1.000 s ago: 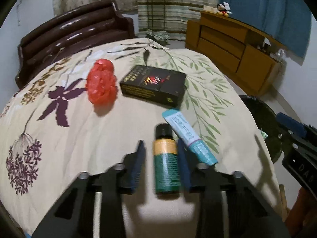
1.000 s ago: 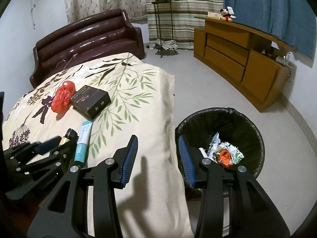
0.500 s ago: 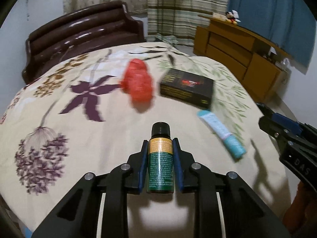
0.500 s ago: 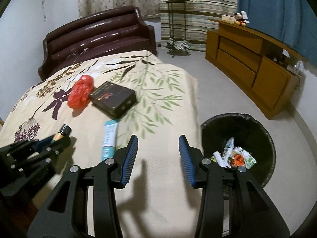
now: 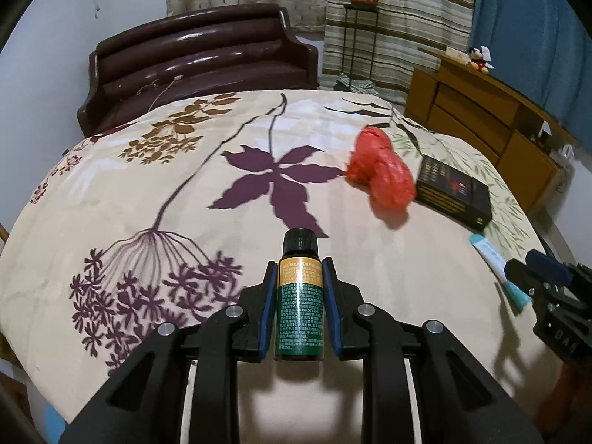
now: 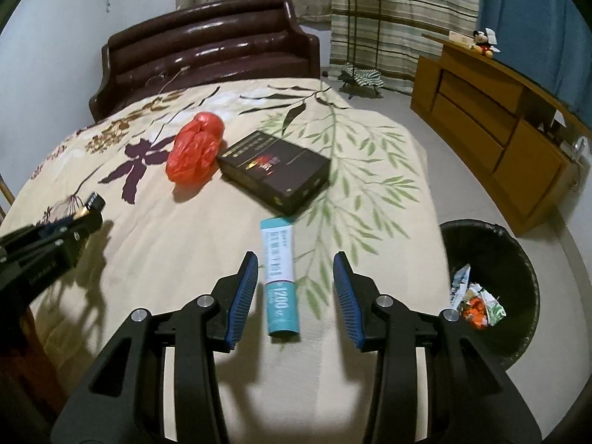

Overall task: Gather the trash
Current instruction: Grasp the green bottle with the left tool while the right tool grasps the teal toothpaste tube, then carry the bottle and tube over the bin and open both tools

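Cream bedding with purple flowers and green leaves covers the bed [image 6: 370, 199], and everything left to collect lies on it; the black bin [image 6: 518, 255] stands on the floor off its right side, with wrappers already inside. A dark box [image 6: 275, 172] and a red plastic bag [image 6: 194, 151] lie further up the cover, touching each other.

The left gripper [image 5: 299, 296] has its jaws clamped on a small green bottle [image 5: 300, 314], gripped along the label with the black cap sticking out ahead. To do this well, I would keep that squeeze firm and carry the bottle across over the bin before letting go, passing clear of the other gripper.

The right gripper [image 6: 295, 288] has its jaws apart, straddling a teal tube [image 6: 281, 277] that lies flat on the cover. It would do best to come down over the tube's middle and close across the width.

A second ago the bottle lay loose between open left jaws beside the tube; the right gripper then hung near the bed's edge, with nothing between its jaws.
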Tool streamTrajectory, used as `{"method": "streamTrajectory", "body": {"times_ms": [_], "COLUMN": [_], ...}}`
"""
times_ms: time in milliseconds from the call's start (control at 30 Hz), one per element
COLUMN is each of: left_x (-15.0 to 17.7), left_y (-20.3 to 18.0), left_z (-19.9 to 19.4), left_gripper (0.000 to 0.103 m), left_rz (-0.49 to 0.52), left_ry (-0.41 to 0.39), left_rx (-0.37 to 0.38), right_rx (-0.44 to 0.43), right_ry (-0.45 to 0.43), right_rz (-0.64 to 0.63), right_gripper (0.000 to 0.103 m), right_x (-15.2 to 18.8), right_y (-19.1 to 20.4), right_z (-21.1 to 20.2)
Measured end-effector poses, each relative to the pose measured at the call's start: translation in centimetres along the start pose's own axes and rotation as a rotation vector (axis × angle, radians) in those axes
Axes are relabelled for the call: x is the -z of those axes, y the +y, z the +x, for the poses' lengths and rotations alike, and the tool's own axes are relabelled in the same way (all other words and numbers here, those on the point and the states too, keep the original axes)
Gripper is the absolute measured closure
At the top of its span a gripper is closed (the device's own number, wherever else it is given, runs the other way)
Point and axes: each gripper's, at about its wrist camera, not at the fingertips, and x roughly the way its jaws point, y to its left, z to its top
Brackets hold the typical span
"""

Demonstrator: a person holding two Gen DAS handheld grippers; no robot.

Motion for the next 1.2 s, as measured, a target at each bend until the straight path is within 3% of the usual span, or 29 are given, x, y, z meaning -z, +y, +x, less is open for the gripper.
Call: {"method": "streamTrajectory", "body": {"times_ms": [67,233,367,867,1200], "left_x": [0.0,0.1,0.1,-0.2,-1.1], "left_y": [0.6,0.9,1.0,-0.1,-5.0], "left_z": [0.2,0.4,0.8,0.1,-0.4], "left_gripper": [0.078,0.078,0.078,0.078,0.078], "left_rz": [-0.01,-0.022,-0.028,-0.026,0.035], "left_ry": [0.004,0.012,0.018,-0.008,-0.029], "left_rx": [0.003,0.014,0.022,0.047,0.134], "right_rx": [0.001,0.011,0.017,0.004,0.062], "right_ry": [0.012,0.049,0.055,0.01,-0.044], "right_rz": [-0.011,-0.038,-0.051,-0.034,0.041], "right_gripper": [0.064,0.079,0.085,0.087,0.087], "right_x": [0.0,0.2,0.3,0.4,0.0], "right_y": [0.4,1.2,1.4,0.7,-3.5], "right_z": [0.3,1.3,1.4,-0.6,-2.3]}}
